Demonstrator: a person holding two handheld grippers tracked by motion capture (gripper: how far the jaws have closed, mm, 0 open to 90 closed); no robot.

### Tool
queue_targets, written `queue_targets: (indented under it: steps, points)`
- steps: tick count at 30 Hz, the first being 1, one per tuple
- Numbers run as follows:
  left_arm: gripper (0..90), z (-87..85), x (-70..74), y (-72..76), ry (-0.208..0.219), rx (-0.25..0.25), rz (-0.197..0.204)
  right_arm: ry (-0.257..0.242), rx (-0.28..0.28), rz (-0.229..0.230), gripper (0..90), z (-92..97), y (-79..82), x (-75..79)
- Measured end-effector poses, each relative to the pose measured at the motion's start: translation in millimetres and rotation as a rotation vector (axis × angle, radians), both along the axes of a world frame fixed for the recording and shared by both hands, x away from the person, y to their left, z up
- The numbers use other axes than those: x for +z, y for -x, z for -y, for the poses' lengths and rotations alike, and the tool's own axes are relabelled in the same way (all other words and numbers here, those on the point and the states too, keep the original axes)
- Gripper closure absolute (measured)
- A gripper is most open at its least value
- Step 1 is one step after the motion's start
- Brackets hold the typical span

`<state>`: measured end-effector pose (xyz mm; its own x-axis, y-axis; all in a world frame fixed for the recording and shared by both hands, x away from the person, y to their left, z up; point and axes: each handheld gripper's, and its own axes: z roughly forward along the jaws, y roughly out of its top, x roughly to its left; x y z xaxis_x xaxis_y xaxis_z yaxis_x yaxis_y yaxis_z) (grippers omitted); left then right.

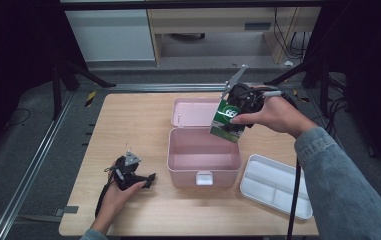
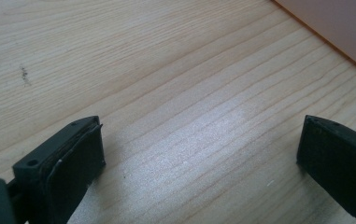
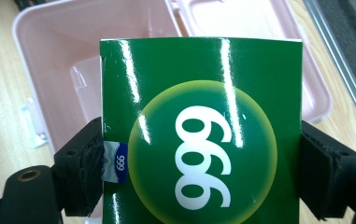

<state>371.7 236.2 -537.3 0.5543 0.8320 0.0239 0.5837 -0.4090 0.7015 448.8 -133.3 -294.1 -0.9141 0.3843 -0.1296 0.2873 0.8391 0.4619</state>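
Note:
A green carton with a white "999" mark hangs above the right back corner of the open pink box. My right gripper is shut on the carton, its jaws pressing both sides. The box's lid lies flat behind it. My left gripper rests low on the wooden table left of the box, jaws wide apart and nothing between them. The box's side shows at the upper right of the left gripper view.
A white divided tray lies on the table right of the pink box, near the front edge. A white latch sits on the box's front wall. Metal rails and dark frame legs surround the table.

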Motion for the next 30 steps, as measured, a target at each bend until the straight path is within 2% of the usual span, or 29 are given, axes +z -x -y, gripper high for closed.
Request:
queue_targets:
  steps: [11,19,30]
  points:
    - [0.0,0.0,0.0,0.0,0.000,0.000,0.000,0.024,0.088,-0.020,17.3,-37.7,6.0,-8.2]
    - [0.0,0.0,0.0,0.0,-0.001,0.000,0.001,0.033,0.123,-0.034,17.3,-56.0,6.4,-14.0]
    - [0.0,-0.1,0.1,0.0,-0.001,0.000,0.000,0.049,0.195,-0.054,17.4,-82.4,6.4,-30.8]
